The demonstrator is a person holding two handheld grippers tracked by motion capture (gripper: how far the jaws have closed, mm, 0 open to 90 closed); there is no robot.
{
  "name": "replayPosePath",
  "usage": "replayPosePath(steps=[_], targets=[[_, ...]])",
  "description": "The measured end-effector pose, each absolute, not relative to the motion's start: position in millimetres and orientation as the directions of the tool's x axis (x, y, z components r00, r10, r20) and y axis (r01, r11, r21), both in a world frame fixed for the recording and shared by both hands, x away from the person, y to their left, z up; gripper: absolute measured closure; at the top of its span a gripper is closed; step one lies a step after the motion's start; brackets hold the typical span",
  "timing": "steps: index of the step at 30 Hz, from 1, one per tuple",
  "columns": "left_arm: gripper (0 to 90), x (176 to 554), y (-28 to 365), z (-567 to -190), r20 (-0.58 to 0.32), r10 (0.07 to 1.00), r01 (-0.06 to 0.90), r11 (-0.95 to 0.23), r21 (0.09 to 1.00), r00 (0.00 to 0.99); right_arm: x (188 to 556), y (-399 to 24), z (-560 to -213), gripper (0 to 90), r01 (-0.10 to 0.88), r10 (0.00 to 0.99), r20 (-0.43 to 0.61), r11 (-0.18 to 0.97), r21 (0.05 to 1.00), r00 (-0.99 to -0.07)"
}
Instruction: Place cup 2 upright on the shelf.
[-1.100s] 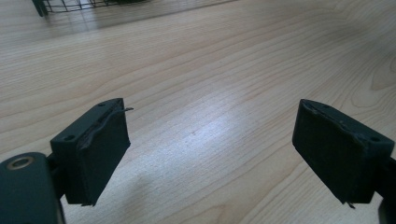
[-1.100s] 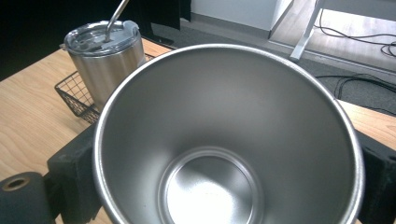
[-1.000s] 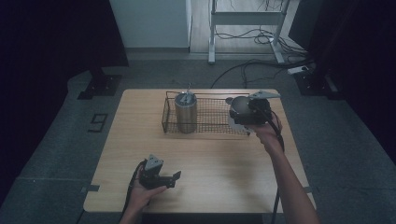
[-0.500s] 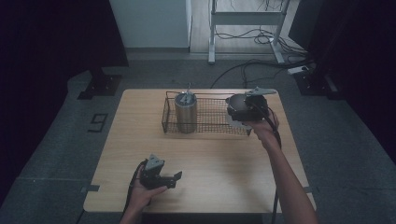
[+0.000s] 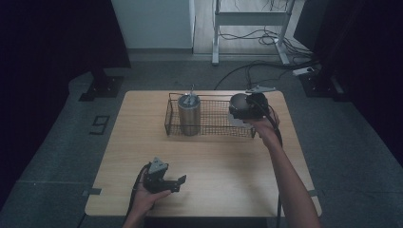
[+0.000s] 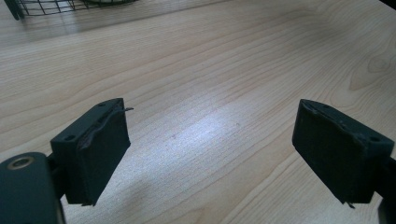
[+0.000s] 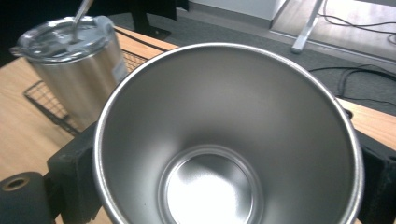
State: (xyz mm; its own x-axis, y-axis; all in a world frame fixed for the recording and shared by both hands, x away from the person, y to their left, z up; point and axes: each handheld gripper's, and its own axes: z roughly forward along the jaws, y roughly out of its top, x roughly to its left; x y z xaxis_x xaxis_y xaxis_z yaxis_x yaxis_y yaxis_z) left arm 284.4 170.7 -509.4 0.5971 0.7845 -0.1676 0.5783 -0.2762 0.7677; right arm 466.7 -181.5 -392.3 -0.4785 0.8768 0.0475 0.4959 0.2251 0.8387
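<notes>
1. Step in hand, as judged: the right gripper (image 5: pixel 247 110) carries an open steel cup (image 7: pixel 224 140) over the right end of the wire basket (image 5: pixel 209 128). Likely it is going in or coming out; the frames don't settle which.
2. Right jaws are clamped on the cup. In the right gripper view a black pad sits against the cup wall on each side and the mouth faces the camera, so the cup sits between the jaws, rim toward the gripper body.
3. The left gripper (image 5: pixel 164 179) rests low over the near part of the table (image 5: pixel 228 166), held by the person's left hand. Its jaws stand wide apart with nothing between them, just bare wood under and ahead.
4. A lidded steel tumbler (image 5: pixel 189 114) with a straw stands upright in the basket's left end, well beyond and off to the side of the right jaws, not touching the cup.
5. Next move, if the cup is being placed: lower it inside the basket wall clear of the tumbler, seat it on the mesh, then spread the jaws. Tilt looks like the risk, since the cup is held by its sides.
6. View differences: the high view gives the cup's place against the basket and both hands; the right gripper view gives the empty cup interior and the tumbler's clear lid (image 7: pixel 60 35); the left gripper view gives the jaw gap and a corner of basket mesh (image 6: pixel 51 5) far ahead.
</notes>
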Motion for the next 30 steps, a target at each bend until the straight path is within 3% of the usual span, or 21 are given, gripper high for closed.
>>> replayPosePath(steps=[30], targets=[[11.0,283,170,-511,-0.163,0.782,0.578,-0.285,0.764,0.601,505,-168,-409,6.5,0.52,0.885,0.036,0.239,0.82,-0.464]])
